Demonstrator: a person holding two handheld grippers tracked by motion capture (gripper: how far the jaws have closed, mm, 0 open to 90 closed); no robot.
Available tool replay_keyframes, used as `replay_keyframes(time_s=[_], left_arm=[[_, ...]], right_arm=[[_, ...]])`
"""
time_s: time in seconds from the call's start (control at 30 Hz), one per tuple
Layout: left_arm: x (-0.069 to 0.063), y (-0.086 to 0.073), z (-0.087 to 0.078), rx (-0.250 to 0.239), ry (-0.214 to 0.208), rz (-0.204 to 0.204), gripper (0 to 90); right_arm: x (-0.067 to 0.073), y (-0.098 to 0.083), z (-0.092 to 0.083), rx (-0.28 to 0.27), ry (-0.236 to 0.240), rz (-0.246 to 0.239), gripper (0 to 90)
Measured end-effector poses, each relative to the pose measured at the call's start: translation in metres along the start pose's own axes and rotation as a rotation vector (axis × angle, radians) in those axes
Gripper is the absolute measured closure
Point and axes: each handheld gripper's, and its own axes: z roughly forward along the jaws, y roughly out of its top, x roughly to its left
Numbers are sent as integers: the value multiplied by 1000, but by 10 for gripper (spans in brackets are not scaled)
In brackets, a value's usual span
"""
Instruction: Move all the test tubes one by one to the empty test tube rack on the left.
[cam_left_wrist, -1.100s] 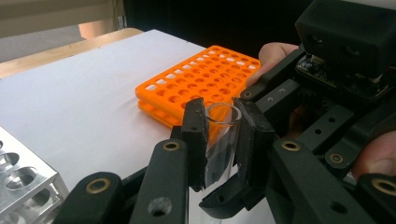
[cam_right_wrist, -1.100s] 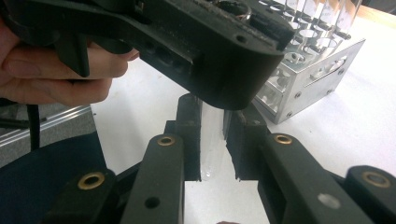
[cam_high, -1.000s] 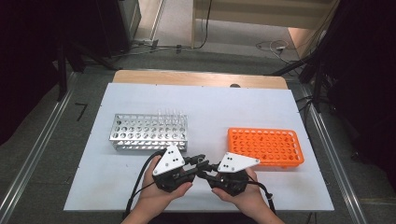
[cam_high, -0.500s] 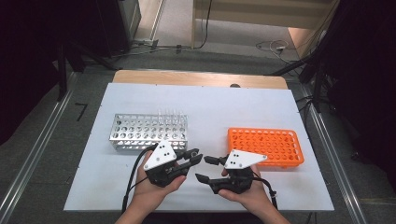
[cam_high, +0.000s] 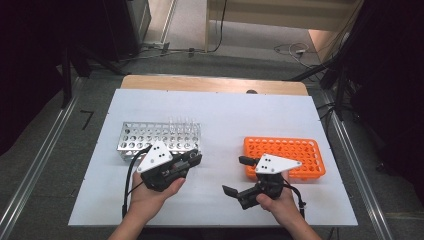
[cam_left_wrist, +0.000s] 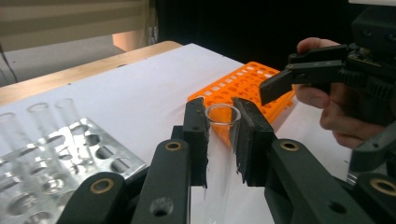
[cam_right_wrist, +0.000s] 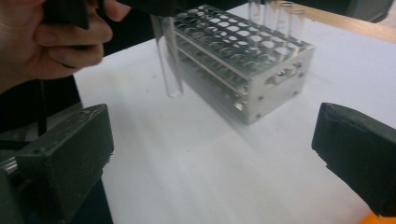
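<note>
Two grippers over a white table, one clear test tube between them.

Clamped tight around the clear glass test tube (cam_left_wrist: 219, 140), the left gripper (cam_high: 192, 159) holds it upright just in front of the metal test-tube rack (cam_high: 160, 137), its rounded bottom hanging clear of the white table (cam_high: 225, 120) near the rack's front corner. More clear tubes (cam_high: 182, 125) stand in the rack's back rows. The right gripper (cam_high: 237, 175) sits well to the right of the metal rack, just beside the orange rack (cam_high: 285, 152); its jaws have just been opening and now stand wide apart with nothing between them.
</note>
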Motion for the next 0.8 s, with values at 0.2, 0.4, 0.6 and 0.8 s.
replay_keyframes(time_s=[0.2, 0.4, 0.6, 0.8], left_arm=[[14, 5, -8, -5, 36, -5, 764], [29, 10, -14, -5, 89, -1, 764], [47, 14, -17, -3, 130, -4, 764], [66, 22, -19, -5, 182, -11, 764]], right_arm=[[-13, -4, -11, -7, -38, 19, 0], [-27, -9, -22, -10, -73, 36, 0], [-39, -15, -32, -3, -116, 46, 0], [-49, -21, -41, 1, -147, 55, 0]])
